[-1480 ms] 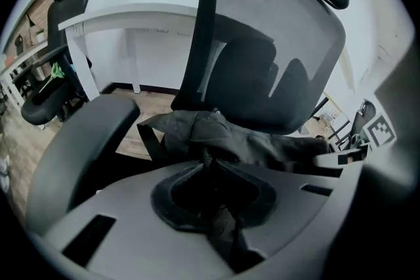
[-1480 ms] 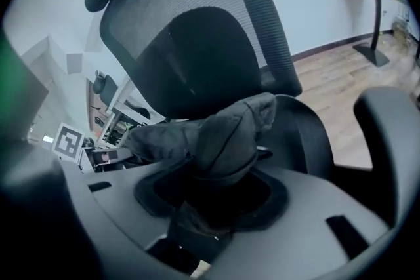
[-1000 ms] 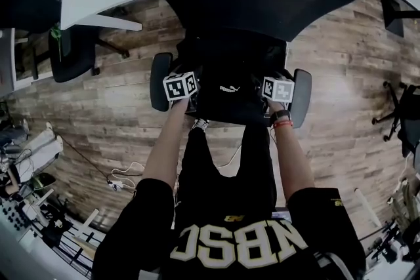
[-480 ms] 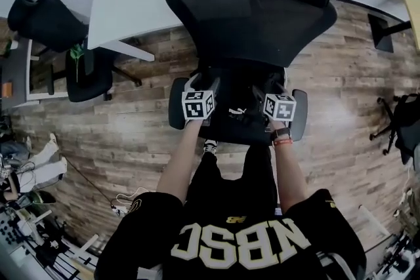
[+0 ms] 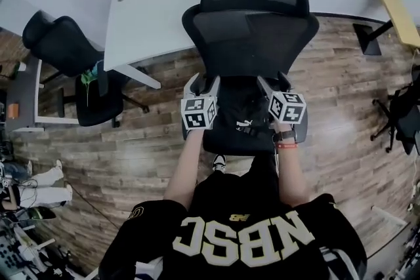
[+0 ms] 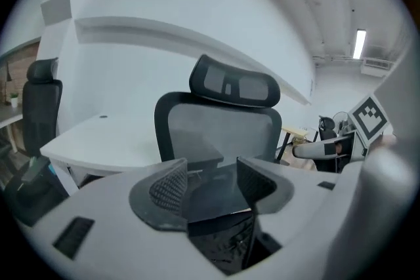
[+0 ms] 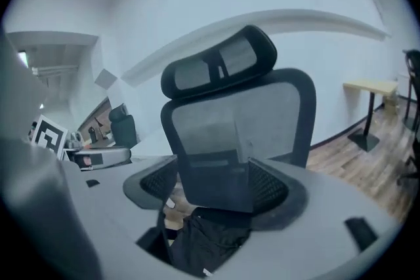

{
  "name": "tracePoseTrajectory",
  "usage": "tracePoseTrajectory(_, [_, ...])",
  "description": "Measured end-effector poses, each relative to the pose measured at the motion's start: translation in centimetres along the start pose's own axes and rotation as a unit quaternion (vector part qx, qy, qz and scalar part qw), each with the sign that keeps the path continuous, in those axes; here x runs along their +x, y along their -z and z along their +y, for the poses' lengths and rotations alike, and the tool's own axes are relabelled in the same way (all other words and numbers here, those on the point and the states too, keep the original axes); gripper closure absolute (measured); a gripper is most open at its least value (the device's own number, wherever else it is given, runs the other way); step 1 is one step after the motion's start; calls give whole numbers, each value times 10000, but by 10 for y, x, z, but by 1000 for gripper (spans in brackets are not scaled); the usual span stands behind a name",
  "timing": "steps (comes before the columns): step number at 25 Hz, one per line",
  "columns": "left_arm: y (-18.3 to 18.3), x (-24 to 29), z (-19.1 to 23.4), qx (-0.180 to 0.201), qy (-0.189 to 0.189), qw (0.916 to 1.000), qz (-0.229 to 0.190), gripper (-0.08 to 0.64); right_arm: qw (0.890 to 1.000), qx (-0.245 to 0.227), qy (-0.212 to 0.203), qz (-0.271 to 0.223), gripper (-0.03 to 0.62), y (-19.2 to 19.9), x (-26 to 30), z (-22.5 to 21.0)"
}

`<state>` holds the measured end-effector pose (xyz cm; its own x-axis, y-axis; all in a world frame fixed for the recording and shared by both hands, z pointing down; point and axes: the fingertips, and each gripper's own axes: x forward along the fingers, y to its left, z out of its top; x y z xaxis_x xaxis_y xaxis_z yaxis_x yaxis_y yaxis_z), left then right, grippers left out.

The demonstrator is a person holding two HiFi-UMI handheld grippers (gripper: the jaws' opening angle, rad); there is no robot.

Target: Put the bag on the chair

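Observation:
The black mesh office chair (image 5: pixel 249 29) stands in front of me, its back upright. A black bag (image 5: pixel 244 116) lies on its seat between the armrests. My left gripper (image 5: pixel 205 84) hangs over the bag's left edge and my right gripper (image 5: pixel 268 86) over its right edge. In the left gripper view the left gripper (image 6: pixel 211 177) has its jaws closing with nothing between the pads; the bag's fabric (image 6: pixel 226 239) lies below them. The right gripper (image 7: pixel 215 188) is likewise closing on nothing, with the bag (image 7: pixel 209 239) beneath and the chair back (image 7: pixel 236 121) beyond.
A white desk (image 5: pixel 151 16) curves behind the chair. A second black chair (image 5: pixel 62 49) stands at the left, another (image 5: pixel 403 115) at the right edge. A yellow side table (image 5: pixel 397 6) is at the far right. The floor is wood plank (image 5: pixel 131 134).
The head view has drawn back, so the whole chair now shows. Both grippers have stayed at the bag's two sides over the seat, and the bag has stayed on the seat.

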<state>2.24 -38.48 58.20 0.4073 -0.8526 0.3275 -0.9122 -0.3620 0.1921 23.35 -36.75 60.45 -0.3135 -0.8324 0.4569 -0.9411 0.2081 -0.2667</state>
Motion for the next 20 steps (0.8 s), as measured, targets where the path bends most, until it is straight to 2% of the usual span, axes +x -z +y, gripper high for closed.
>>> tracePoseTrajectory(4, [-50, -27, -10, 289, 134, 9980, -545, 342, 9975, -520, 119, -461, 273, -39, -27, 23])
tracePoseTrajectory(9, [-96, -65, -22, 593, 238, 9922, -1067, 411, 9921, -714, -51, -1026, 341, -79, -61, 64])
tracePoseTrajectory(14, [-113, -90, -26, 655, 421, 9886, -1289, 493, 9820, -1062, 119, -1560, 435, -102, -93, 89])
tracePoseTrajectory(20, [-114, -114, -29, 753, 449, 9848, -1501, 522, 9787, -1158, 182, -1686, 493, -90, -114, 103])
